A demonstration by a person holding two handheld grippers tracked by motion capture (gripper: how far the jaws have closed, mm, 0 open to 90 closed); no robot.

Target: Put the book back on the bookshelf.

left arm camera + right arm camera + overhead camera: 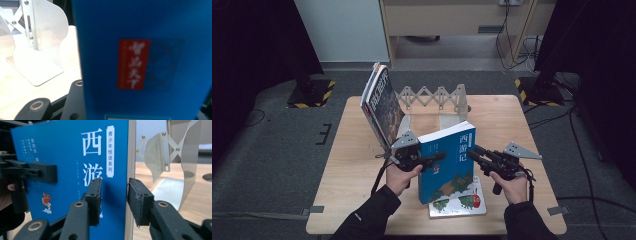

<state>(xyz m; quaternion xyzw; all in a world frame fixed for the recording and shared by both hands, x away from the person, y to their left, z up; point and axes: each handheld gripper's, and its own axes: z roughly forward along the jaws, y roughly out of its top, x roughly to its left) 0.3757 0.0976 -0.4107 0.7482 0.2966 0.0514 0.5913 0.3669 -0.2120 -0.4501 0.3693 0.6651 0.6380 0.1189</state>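
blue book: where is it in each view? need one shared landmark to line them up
High view: blue book stands upright at table centre, between the left gripper and right gripper.
Left gripper view: its cover takes up the right two thirds, very close, with a red label.
Right gripper view: front cover at left and centre.
Shared landmark: the white metal expanding bookend.

floor: grey carpet [272, 150] | wall: pale panel [342, 30] | sides: dark curtains [252, 40]

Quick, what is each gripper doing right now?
Left gripper: closed on the spine edge of the upright blue book.
Right gripper: jaws either side of the book's page edge; grip cannot be told.
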